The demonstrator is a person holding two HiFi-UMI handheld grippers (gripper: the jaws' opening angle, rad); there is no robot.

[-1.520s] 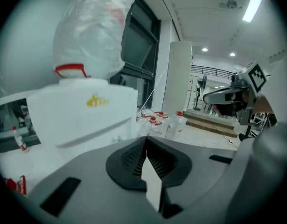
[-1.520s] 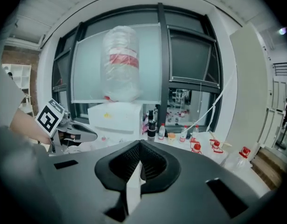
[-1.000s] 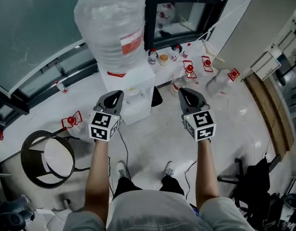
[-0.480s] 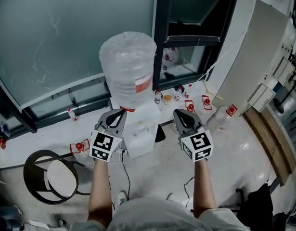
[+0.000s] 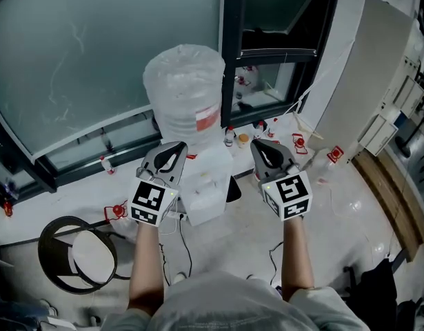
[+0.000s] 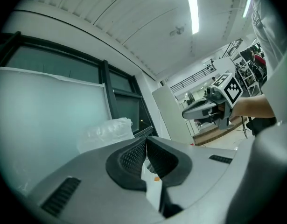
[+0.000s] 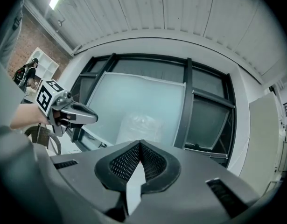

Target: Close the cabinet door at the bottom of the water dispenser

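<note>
The white water dispenser (image 5: 201, 188) stands on the floor before the window, with a large clear bottle (image 5: 184, 92) on top. From above its bottom cabinet door is hidden; a dark shape (image 5: 231, 189) juts from its right side, and I cannot tell what that is. My left gripper (image 5: 173, 152) hovers level by the dispenser's upper left, shut and empty. My right gripper (image 5: 262, 150) hovers to the dispenser's right, likewise shut and empty. In the left gripper view the closed gripper (image 6: 144, 142) points past the bottle (image 6: 106, 132). In the right gripper view the gripper (image 7: 140, 143) meets below the bottle (image 7: 141, 125).
A round black wire basket (image 5: 53, 243) sits on the floor at the left. Several small red-capped bottles (image 5: 298, 143) and clear jugs (image 5: 322, 171) lie along the sill at the right. A cable (image 5: 185, 243) trails on the floor. Glass window panels (image 5: 94, 54) stand behind the dispenser.
Both grippers have risen from low in front of the dispenser to about its top. The head view has lifted, so the feet are out of sight. Both stay shut.
</note>
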